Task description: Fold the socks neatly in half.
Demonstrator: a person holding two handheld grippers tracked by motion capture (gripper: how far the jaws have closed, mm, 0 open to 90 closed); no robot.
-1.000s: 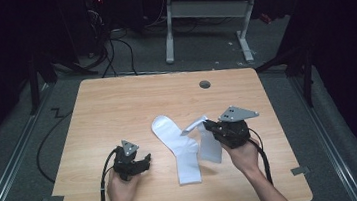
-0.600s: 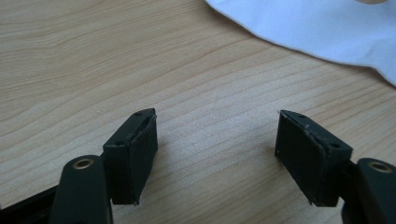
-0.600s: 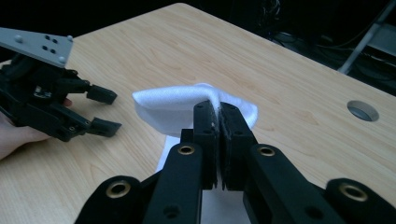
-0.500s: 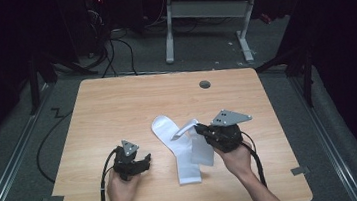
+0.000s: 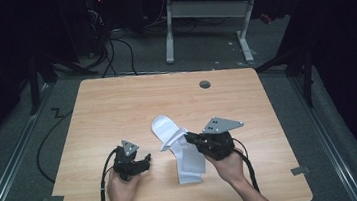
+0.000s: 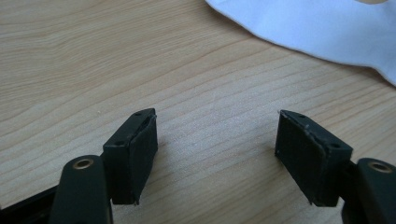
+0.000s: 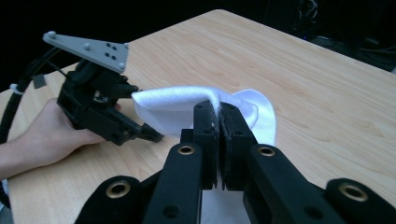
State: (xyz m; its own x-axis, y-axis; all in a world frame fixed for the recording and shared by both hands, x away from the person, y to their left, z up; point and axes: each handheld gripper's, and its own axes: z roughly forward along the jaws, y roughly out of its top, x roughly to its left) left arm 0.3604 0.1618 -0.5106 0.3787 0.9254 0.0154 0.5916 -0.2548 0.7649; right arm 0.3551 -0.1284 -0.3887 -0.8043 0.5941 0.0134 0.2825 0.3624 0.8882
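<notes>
Pinching a fold of the white sock (image 5: 184, 150), the right tongs (image 5: 190, 138) stay clamped; the left tongs (image 5: 145, 160) gape wide.

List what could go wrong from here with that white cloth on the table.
1. The right gripper pinches only a thin fold of the white cloth at its jaw tips, so the fabric may slip out if pulled further.
2. Most of the cloth lies loose on the table, so it may bunch or drag instead of folding flat.
3. The left gripper sits open beside the cloth, not pinning it, so the whole piece could slide.
</notes>
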